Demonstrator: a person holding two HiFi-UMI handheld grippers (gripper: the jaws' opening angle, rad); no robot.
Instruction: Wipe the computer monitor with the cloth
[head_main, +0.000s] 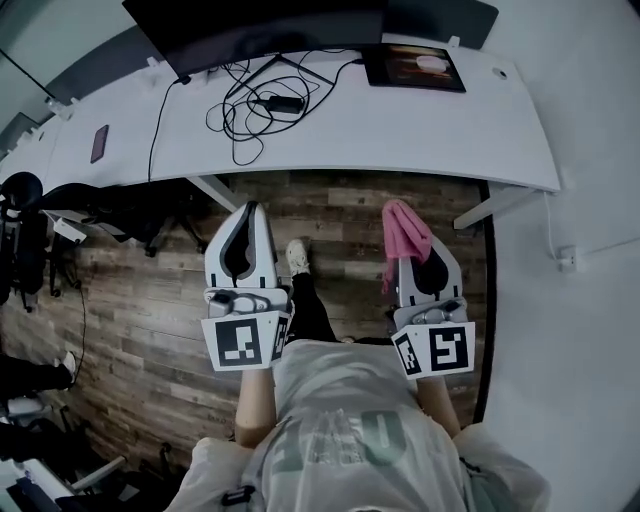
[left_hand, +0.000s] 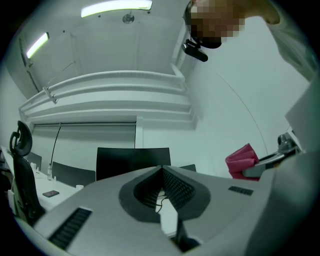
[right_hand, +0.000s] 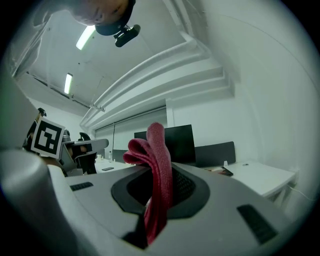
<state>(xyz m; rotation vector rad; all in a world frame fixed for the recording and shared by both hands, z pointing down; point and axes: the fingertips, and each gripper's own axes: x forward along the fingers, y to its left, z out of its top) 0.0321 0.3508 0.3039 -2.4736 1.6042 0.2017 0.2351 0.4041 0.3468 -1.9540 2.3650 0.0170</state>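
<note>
Well, I stand a little back from the white desk (head_main: 400, 130), above a floor (head_main: 140, 320) of brown wood planks that runs under the desk. The fingers of my right gripper (head_main: 418, 255) are clamped on the pink cloth (head_main: 405, 230). It sticks up past their tips in a folded bunch, short of the desk's near edge and touching nothing on it. The fingers of my left gripper (head_main: 248, 212) are pressed together at the tips with nothing between them.

At the desk's far edge stands the dark monitor (head_main: 260, 30), its screen black. Loose black cables (head_main: 262, 100) lie tangled on the desk. A tablet (head_main: 413, 67) lies toward the desk's right end and a phone (head_main: 99, 142) toward its left end. Off the desk's left end, on my side, stands a black office chair (head_main: 22, 225). A white wall (head_main: 590, 200) closes the room past the desk's right end, and strip lights (left_hand: 116, 7) glow in the ceiling.
</note>
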